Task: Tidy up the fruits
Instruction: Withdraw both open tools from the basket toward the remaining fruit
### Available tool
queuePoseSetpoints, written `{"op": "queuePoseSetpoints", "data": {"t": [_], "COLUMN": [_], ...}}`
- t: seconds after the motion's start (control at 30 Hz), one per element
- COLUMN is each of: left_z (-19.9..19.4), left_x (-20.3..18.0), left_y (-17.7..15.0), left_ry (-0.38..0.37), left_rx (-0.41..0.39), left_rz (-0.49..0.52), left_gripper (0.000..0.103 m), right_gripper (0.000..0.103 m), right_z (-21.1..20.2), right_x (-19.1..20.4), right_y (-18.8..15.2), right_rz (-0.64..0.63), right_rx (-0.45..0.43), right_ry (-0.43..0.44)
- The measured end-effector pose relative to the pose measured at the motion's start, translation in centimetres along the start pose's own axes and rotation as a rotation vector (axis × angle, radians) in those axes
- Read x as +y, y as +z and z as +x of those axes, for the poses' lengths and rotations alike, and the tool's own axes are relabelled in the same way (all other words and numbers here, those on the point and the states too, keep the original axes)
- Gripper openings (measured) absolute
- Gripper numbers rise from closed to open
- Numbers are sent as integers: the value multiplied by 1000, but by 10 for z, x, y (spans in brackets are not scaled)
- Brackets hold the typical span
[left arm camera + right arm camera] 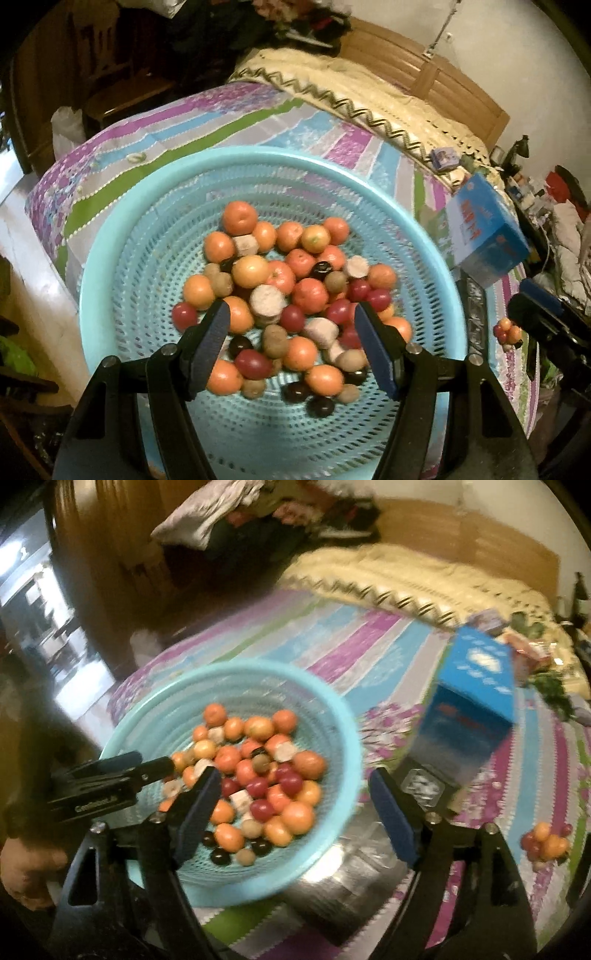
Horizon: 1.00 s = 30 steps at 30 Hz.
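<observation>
A light blue perforated basket (122, 236) sits on a striped bedspread and holds a heap of mixed fruit (288, 291): oranges, red plums, dark plums, brown kiwis and pale cut pieces. My left gripper (291, 328) is open and empty, hovering just above the near side of the heap. In the right wrist view the basket (343, 738) is at centre left, and my right gripper (291, 797) is open and empty over its right rim. The left gripper (155, 766) shows there at the basket's left rim. A small separate pile of fruit (545, 843) lies on the bedspread to the right; it also shows in the left wrist view (509, 332).
A blue carton (476, 698) stands on the bedspread right of the basket, also in the left wrist view (487, 229). A shiny clear-lidded container (424, 786) lies beneath it. A cream blanket (369, 96) and wooden headboard (424, 70) lie behind. The bed's edge drops off at left.
</observation>
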<state>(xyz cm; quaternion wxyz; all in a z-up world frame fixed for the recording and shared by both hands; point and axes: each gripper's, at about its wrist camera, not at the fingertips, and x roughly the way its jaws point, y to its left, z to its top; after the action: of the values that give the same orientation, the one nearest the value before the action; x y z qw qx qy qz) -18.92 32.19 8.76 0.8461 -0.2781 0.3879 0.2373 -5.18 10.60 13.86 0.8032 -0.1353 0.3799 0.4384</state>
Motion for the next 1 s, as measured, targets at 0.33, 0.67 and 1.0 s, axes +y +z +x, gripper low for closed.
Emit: {"op": "queuePoseSetpoints", "data": {"t": [0.33, 0.67, 1.0], "left_z": [-18, -14, -12], "left_x": [-65, -131, -200], "left_y": [-9, -28, -46], "left_ry": [-43, -63, -99], "left_rx": [-62, -11, -2], "left_rz": [89, 202, 340], "left_gripper": [83, 83, 83], "right_gripper": [91, 93, 93], "right_z": [-46, -73, -96], "right_x": [-43, -92, -134], "right_y": [-22, -44, -72], "right_rz": [47, 117, 175], "right_rx": [-99, -106, -101], "right_ry": [-182, -278, -327]}}
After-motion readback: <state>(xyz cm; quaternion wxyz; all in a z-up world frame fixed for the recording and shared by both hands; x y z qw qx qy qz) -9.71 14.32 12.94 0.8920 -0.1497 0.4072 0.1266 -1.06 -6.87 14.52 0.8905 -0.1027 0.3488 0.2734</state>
